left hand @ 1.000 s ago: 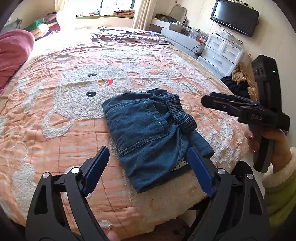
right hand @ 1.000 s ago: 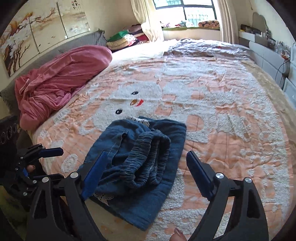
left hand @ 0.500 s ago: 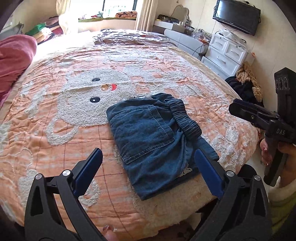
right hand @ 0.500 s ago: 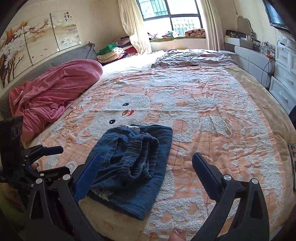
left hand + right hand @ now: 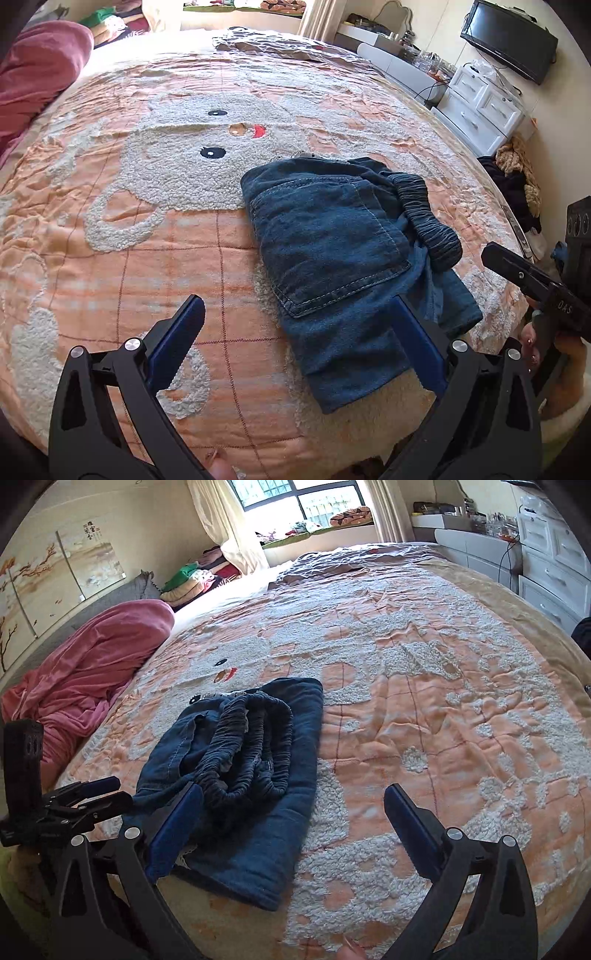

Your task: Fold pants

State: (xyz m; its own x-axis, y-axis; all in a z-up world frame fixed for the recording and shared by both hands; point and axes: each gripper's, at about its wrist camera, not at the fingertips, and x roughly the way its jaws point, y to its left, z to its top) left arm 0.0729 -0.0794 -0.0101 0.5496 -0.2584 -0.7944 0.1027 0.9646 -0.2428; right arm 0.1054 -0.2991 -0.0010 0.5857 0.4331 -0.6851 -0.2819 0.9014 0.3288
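Note:
Small blue denim pants lie folded into a compact bundle on the orange bedspread, near the bed's front edge. The elastic waistband is bunched on top. My left gripper hovers open just before the bundle's near left corner, its right finger over the denim and nothing between the pads. My right gripper is open at the bundle's other side, its left finger over the near hem. One right-gripper finger shows at the far right of the left wrist view.
A pink blanket is heaped along the left side of the bed. White drawers and a wall TV stand to the right, with a pile of clothes on the floor. Folded clothes are stacked by the window.
Both grippers have sunk lower and tilted toward the bed's front edge, and their jaws have widened a little. The pants lie as before.

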